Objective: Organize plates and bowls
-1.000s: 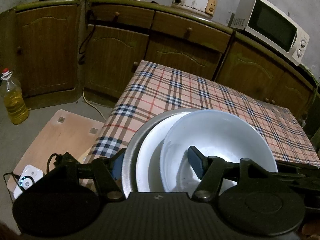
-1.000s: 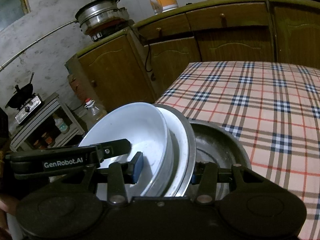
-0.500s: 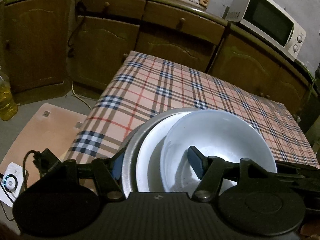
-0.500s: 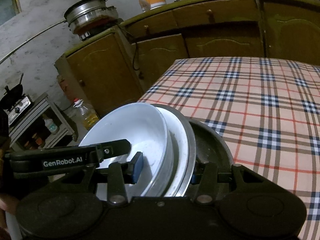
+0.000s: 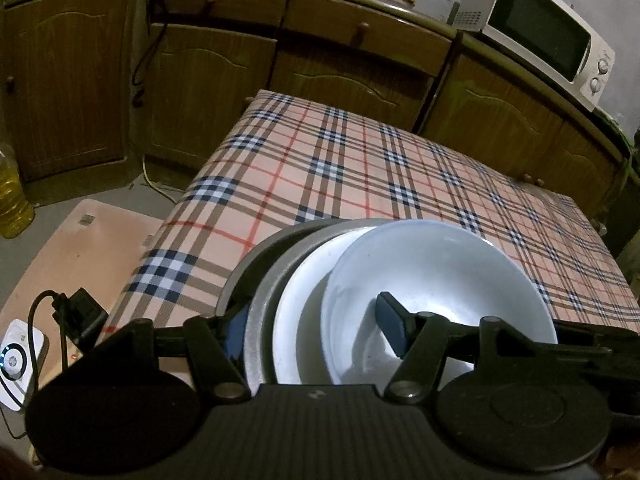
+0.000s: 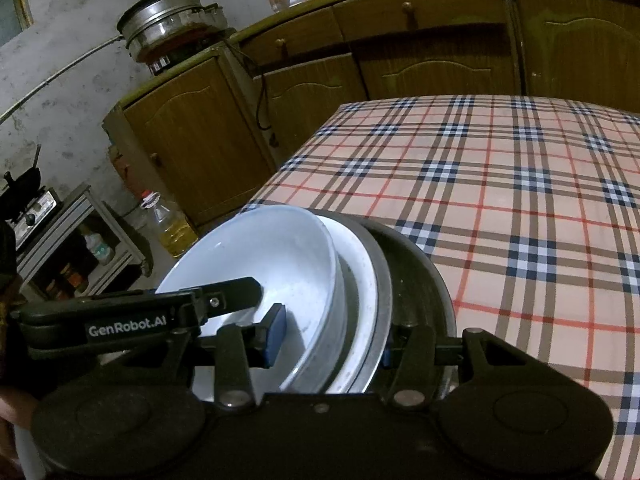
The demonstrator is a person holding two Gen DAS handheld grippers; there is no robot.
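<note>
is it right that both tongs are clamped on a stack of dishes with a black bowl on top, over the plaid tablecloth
Not quite: the top bowl is white, not black, as the left wrist view shows. The rest holds: the left tongs and right tongs both clamp the stack of dishes over the plaid tablecloth.

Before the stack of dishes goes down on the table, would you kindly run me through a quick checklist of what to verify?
1. Left gripper clamped across the stack's rims: ok.
2. Right gripper clamped on the opposite side: ok.
3. White bowl nested in the white plate, and that in the metal plate: ok.
4. Stack level: not ok, it stands on edge in both views.
5. Checked tablecloth free of things ahead: ok.
6. Stack's underside clear of the table: cannot tell.
</note>
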